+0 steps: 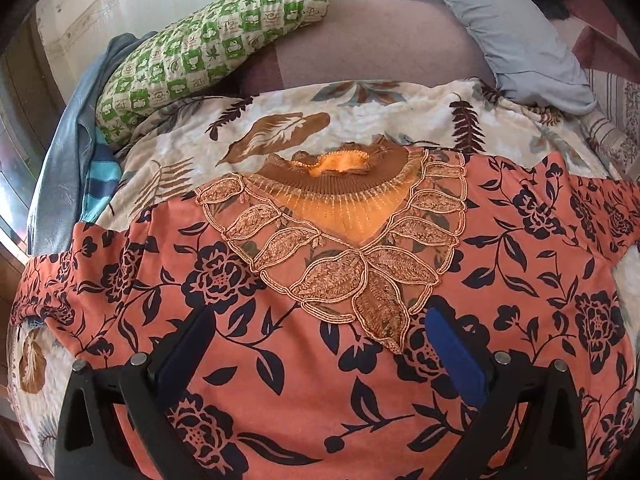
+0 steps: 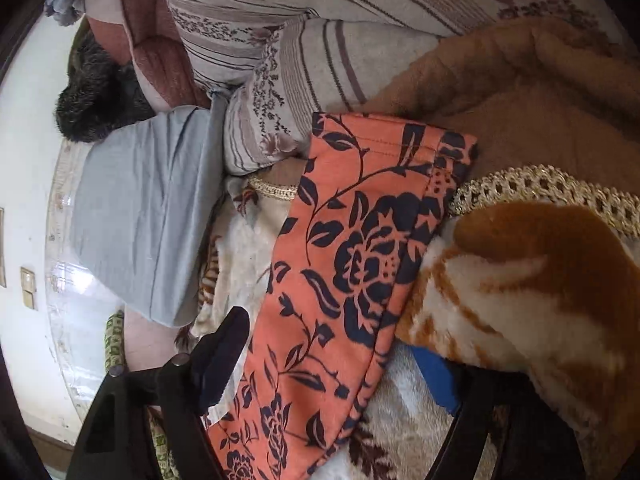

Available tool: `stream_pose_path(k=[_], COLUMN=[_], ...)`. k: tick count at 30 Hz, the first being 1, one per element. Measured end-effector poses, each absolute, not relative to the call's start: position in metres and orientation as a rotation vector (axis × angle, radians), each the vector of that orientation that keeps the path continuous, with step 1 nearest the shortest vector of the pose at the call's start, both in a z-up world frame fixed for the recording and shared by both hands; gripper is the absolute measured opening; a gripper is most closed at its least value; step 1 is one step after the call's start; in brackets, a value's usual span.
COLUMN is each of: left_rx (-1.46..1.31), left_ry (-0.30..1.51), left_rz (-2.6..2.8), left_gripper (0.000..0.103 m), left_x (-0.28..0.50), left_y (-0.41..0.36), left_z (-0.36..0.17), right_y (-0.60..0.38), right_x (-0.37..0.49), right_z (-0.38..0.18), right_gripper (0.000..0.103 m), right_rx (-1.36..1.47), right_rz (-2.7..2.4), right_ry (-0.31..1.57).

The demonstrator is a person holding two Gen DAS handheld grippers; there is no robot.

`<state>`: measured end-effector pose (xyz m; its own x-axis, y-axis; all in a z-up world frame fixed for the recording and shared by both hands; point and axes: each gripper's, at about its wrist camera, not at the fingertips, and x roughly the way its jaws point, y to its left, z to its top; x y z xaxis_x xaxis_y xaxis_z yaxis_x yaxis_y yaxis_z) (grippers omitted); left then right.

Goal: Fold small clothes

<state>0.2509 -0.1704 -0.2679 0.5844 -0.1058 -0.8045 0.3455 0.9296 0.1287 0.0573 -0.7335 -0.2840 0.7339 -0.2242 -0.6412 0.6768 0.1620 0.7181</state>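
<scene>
Soft daylight, glare at left, fisheye-warped dark edges.

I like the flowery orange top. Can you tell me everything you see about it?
The orange top looks like soft cloth printed with dark navy roses and leaves. It has a pleated brown-orange high collar and a gold embroidered leaf-shaped V at the neck. It lies spread front-up on a fluffy leaf-print blanket. One sleeve stretches out flat.

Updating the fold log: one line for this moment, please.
floral top: spread flat on blanket | left gripper: open above chest | right gripper: open, straddling sleeve
</scene>
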Motion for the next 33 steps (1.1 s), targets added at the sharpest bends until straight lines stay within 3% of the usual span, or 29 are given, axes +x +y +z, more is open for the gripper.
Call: stream_pose_path(k=[1,3,4,5,9,15,23,29,33], left_rx=[0.288,0.271,0.253,0.236,0.191,0.068,0.027,0.027,-0.009], left_ry=[0.910,0.918,0.927,0.932,0.918,0.941,0.854,0.821,0.833], left_rz=[-0.267,-0.263,-0.261,-0.254,-0.201,-0.113,0.020,0.125,0.207], left_gripper=[0.103,0.103,0.103,0.103,0.103,0.103,0.103,0.103,0.103], left_x=[0.251,0.253,0.255,0.256,0.258,0.273,0.290,0.300,0.310], left_y=[-0.168,-0.162,-0.157,-0.152,-0.128,-0.087,-0.046,-0.004,0.034], left_z=[-0.268,-0.269,-0.269,-0.269,-0.267,-0.267,-0.241,-0.232,-0.233], right_y=[-0.736,-0.739,-0.741,-0.744,-0.732,-0.683,-0.507,-0.334,-0.225], right_x=[0.059,0.066,0.067,0.064,0.059,0.085,0.170,0.245,0.290], right_z=[-0.284,-0.286,-0.289,-0.295,-0.289,-0.224,-0.142,-0.169,-0.215], right_gripper=[0.079,0.056,0.028,0.012,0.011,0.009,0.009,0.009,0.010], right_rx=[1.257,1.237,1.230,1.247,1.219,1.090,0.867,0.737,0.542], right_rz=[-0.692,-0.731,-0.741,-0.731,-0.745,-0.586,-0.187,0.038,0.070], right_ry=[0.428,0.456,0.465,0.452,0.360,0.285,0.399,0.584,0.817])
